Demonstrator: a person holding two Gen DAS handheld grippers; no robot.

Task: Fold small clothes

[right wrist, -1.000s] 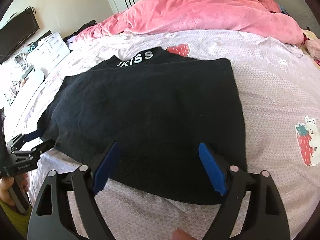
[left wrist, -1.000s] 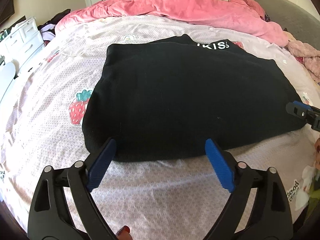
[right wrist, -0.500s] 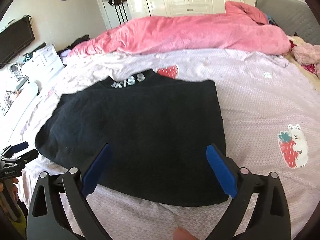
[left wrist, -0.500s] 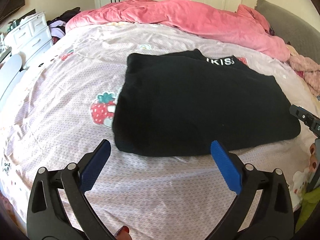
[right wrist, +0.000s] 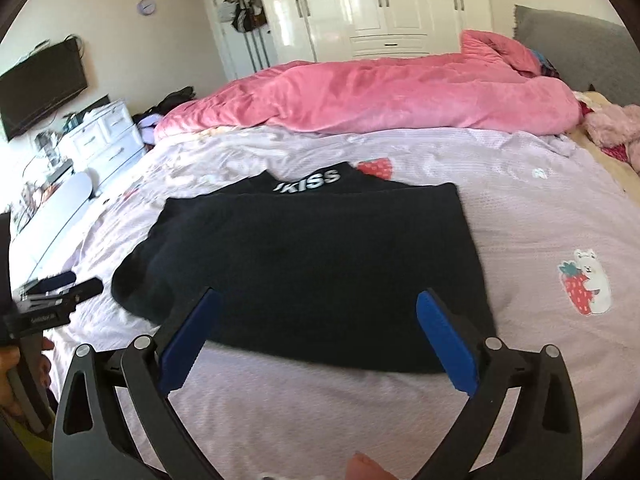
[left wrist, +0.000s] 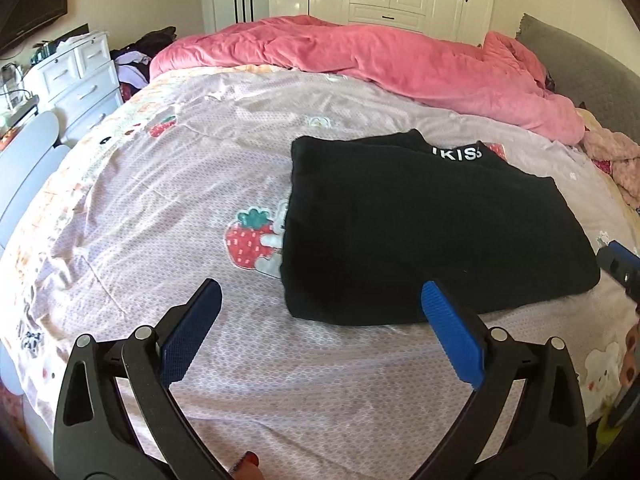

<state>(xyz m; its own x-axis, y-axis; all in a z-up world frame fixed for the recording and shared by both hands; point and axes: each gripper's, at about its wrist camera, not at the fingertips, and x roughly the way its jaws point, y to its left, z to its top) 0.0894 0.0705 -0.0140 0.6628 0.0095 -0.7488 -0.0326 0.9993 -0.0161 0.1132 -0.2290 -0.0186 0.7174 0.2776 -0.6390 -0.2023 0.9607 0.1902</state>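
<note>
Both grippers [left wrist: 320, 316] [right wrist: 318, 324] gape, empty; grab one layer and your shirt [right wrist: 312, 264], seemingly folded, unfolds.

Bed [left wrist: 160, 200] bears black folded garment [left wrist: 420, 232] and pink duvet [left wrist: 400, 60]

The black garment [left wrist: 420, 232] covers part of the strawberry print [left wrist: 250, 240]; its lettering [left wrist: 456, 155] is partly hidden.

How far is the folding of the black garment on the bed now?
Done: the black knit garment with white lettering lies folded as a flat rectangle on the lilac strawberry-print bedsheet. In hand: nothing; left tool and right tool are open, clear of it. Left: possibly one more fold.
</note>
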